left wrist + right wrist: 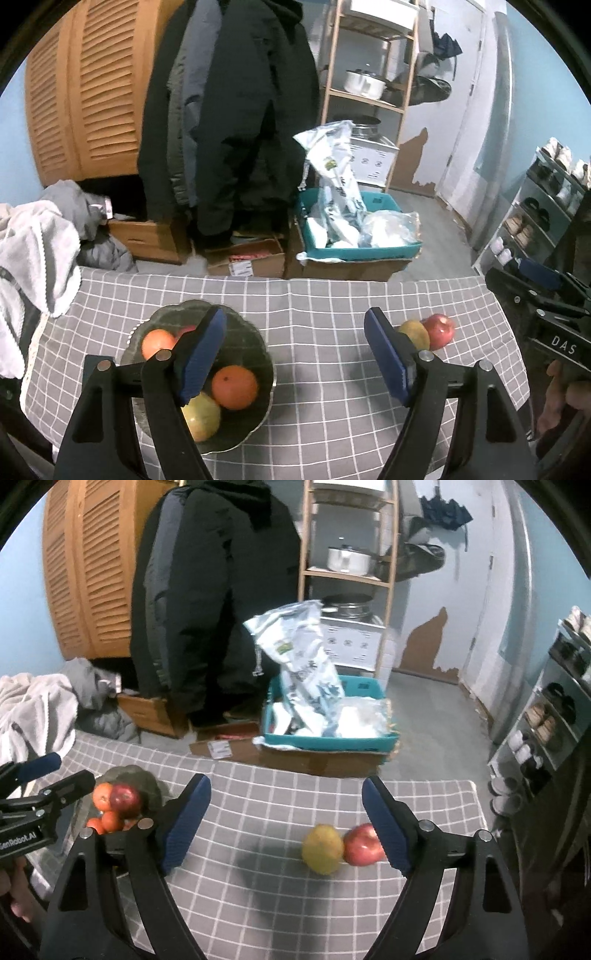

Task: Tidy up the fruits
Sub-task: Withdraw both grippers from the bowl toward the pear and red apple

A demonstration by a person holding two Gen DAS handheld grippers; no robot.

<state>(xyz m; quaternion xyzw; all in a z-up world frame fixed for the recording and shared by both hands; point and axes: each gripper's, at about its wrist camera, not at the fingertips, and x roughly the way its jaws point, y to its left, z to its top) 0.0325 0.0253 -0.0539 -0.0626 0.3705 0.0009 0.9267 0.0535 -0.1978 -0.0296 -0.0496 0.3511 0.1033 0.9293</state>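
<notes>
**A:** ok so where's everything sitting? Biggest first: the counter point(332, 295) with the grey checked cloth, then the dark bowl point(255, 343) at about 9 o'clock of the left claw point(295, 354). That claw is spread wide with nothing between the pads, and its left finger overlaps the bowl in the left wrist view.

**B:** yep, the bowl's got an orange point(234, 387), another orange point(158, 342) behind it and a yellowish apple point(201, 415) in front. All round, so no real long axis.

**A:** and the right claw point(286, 827)?

**B:** also spread, empty. The yellow-green fruit point(322, 853) lies on the counter between its fingers, toward 3 o'clock. It looks slightly egg-shaped, with the long axis running 12 to 6. The red apple point(362, 845) touches it on the 3 o'clock side, partly behind the right finger.
</notes>
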